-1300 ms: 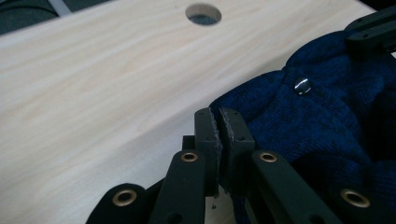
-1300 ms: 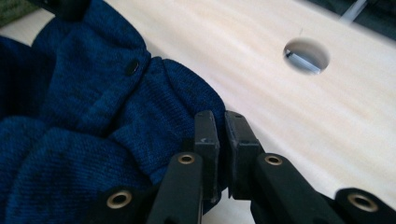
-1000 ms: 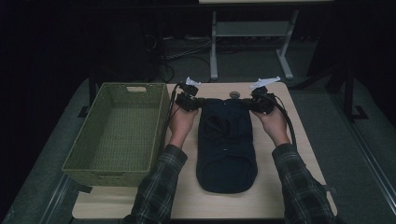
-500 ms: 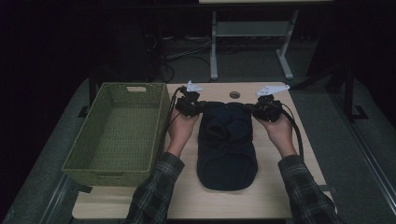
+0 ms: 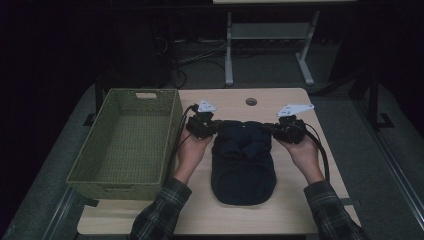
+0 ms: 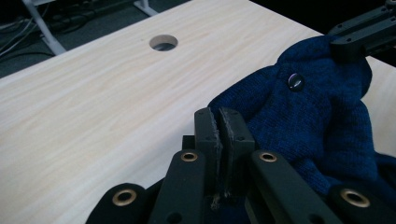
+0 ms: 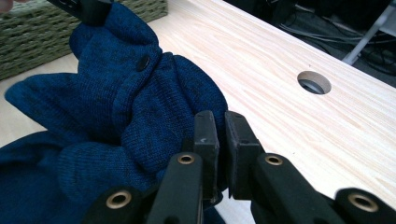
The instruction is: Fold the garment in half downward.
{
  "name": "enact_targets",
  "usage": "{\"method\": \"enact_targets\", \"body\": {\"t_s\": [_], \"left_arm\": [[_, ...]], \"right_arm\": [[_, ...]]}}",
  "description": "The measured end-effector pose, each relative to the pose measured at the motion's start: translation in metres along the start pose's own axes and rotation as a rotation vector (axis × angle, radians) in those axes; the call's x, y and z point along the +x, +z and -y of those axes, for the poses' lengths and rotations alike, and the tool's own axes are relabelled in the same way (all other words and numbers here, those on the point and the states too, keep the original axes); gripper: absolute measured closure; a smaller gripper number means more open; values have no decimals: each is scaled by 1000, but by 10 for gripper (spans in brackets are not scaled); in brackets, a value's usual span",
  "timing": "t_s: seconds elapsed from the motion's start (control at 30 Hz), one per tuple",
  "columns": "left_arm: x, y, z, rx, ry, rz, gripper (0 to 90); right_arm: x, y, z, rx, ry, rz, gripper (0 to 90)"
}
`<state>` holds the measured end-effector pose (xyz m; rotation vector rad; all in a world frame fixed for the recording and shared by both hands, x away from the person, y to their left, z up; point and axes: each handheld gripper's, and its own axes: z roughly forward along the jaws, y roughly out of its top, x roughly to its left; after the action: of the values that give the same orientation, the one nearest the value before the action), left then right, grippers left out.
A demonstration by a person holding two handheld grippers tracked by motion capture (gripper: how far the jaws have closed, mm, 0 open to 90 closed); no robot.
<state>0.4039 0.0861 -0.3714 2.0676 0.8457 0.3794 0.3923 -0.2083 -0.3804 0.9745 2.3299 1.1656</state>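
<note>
Setting: dark room, pale wooden bench [image 5: 300,200] lit in the middle, and we are mid-fold on a navy knitted garment [image 5: 243,165].
Garment: lies in the middle of the bench, right of the green woven basket [image 5: 125,145], its near end flat and rounded, its far end lifted and bunched.
Left tongs [image 6: 223,122]: clamped on the far left corner of the knit, jaws nearly together with cloth pinched between them.
Right tongs [image 7: 219,128]: same story at the far right corner, jaws closed on a fold of blue wool.
Button [image 6: 295,81]: small and dark, showing on the raised fold between the two grips.
Done: both far corners gripped and raised off the wood, by the look of it.
Left: I judge the fold still has to be laid down towards the near end; the basket stands empty, so stowing is likely last.
</note>
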Motion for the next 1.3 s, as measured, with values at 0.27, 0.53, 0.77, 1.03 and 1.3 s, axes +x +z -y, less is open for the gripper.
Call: {"method": "enact_targets", "body": {"t_s": [0.27, 0.53, 0.77, 1.03, 1.3], "left_arm": [[-14, -8, 15, 17, -10, 47, 865], [-28, -14, 30, 35, 8, 87, 865], [-39, -15, 47, 64, 34, 109, 864], [-54, -14, 68, 102, 66, 130, 864], [-63, -17, 81, 125, 93, 135, 863]], "right_arm": [[18, -11, 19, 3, -10, -22, 840], [32, -21, 35, -6, -9, -60, 836], [45, -23, 51, 24, -16, -80, 833], [60, -27, 72, 53, -14, -104, 833], [75, -31, 88, 70, 10, -155, 830]]}}
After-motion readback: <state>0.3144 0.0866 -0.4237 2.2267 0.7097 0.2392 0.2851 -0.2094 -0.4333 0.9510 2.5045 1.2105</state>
